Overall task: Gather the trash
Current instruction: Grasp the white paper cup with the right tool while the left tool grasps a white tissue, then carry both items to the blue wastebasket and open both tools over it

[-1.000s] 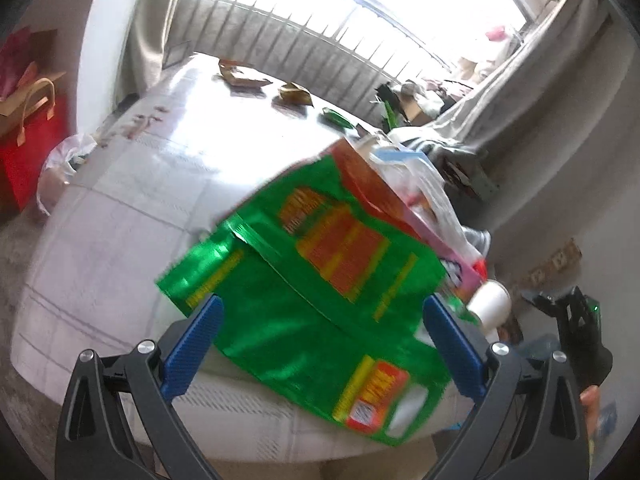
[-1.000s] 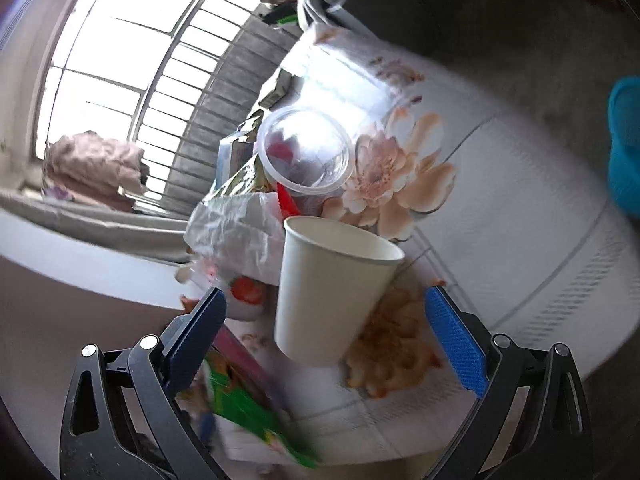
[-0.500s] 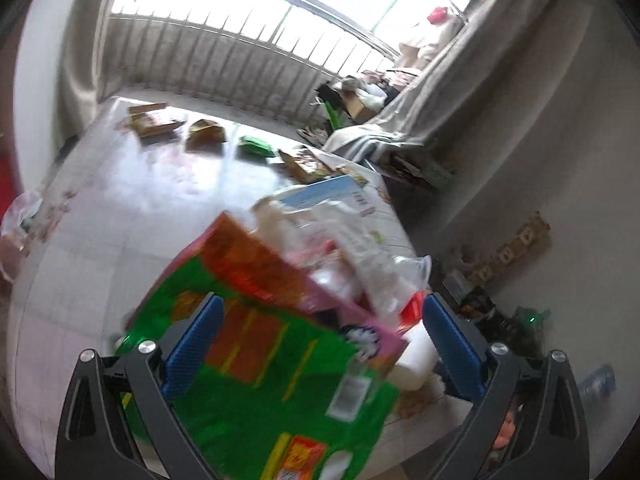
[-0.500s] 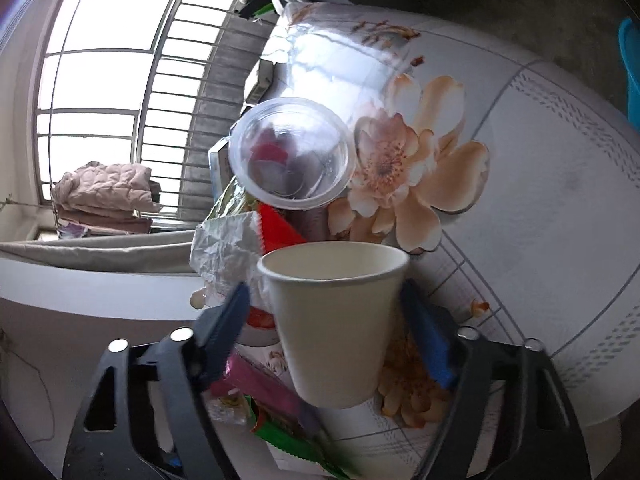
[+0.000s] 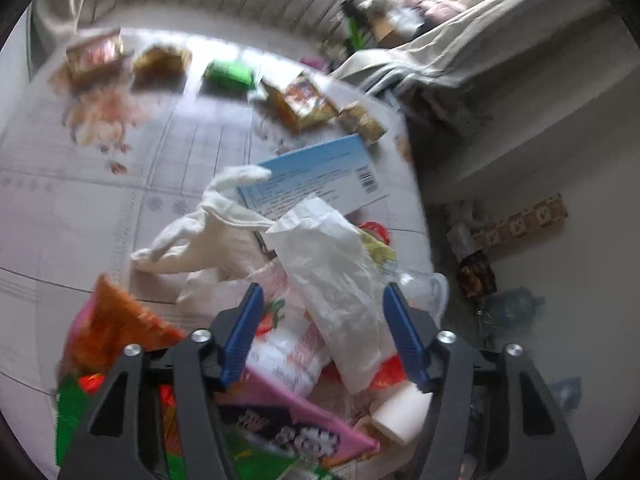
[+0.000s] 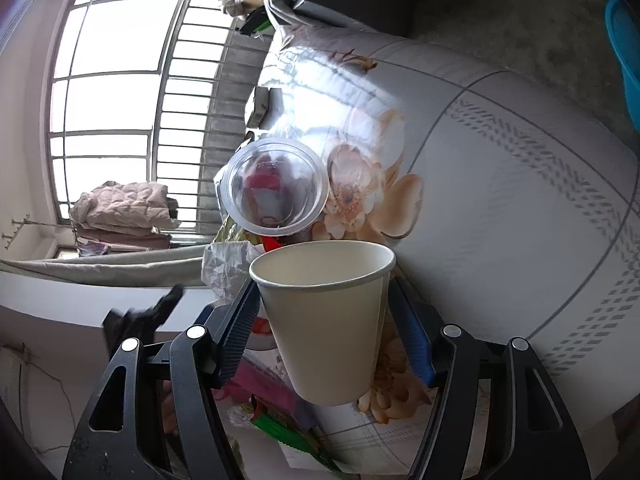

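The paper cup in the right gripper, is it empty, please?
Empty as far as visible: the paper cup shows a bare pale inner wall, though its bottom is hidden.

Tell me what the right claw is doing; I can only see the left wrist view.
Observer: The right claw is shut on a paper cup, with a pad on each side.
Operator: What's just beyond the cup?
Observer: A clear tub with its mouth towards the camera, at the edge of the floral cloth.
Operator: Any bin in sight?
Observer: Only a blue rim at the upper right edge, past the cloth. It is too cropped to call it a bin.
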### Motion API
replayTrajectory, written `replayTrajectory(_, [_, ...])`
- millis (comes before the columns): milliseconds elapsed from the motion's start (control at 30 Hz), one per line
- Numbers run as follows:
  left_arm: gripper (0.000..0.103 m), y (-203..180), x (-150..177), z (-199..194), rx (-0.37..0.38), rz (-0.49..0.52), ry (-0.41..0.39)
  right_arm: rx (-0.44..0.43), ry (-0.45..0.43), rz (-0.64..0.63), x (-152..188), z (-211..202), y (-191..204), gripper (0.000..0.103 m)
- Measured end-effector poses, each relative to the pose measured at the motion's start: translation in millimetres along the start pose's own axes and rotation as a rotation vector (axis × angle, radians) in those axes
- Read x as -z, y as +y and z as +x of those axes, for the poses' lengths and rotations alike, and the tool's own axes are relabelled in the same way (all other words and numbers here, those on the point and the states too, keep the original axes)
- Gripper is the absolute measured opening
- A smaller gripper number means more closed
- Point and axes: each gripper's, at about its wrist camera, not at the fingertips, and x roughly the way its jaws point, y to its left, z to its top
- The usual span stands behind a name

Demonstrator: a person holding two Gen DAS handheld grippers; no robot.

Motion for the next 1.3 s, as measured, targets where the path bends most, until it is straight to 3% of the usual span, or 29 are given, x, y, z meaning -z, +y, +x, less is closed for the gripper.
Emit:
replayTrajectory(133, [0.045, 4.0, -9.0, 19.1, -0.048, -0.038, 0.022, -0.011, 0.003, -0.009, 0.2, -0.8, -0.3, 0.062])
replayTrajectory(300, [0.017, 3.2, -12.1, 24.6, -0.068, -0.023, -0.002, -0.019, 0.002, -0.018, -0.9, -2.2, -2.2, 0.062])
replayTrajectory(433, [0.002, -6.1, -9.5, 16.5, -0.054, 0.019, -0.035, -0.025, -0.001, -0.021, -0.6, -4.2, -4.5, 0.062])
replayTrajectory(700, [0.000, -37.7, -1.5, -33.1, -0.017, 0.145, -0.188, -0.034, -0.009, -0.027, 1.1, -7.5, -4.4, 0.062])
replayTrajectory(900, [0.000, -72.3, 12.6, -69.1, 0.073, 0.225, -0.242, -0.054, -0.032, -0.038, 1.6, -20.4, -2.9, 0.061])
replayTrajectory(1100, [0.000, -136.0, 41.7, -79.0, 0.200, 0.331, -0.211, -0.100, -0.095, -0.043, -4.2, -55.8, -7.3, 0.060])
replayTrajectory(1300, [0.000, -230.7, 73.9, -30.2, 0.321, 0.427, -0.083, -0.084, -0.252, -0.010, -21.8, -127.2, -37.4, 0.060])
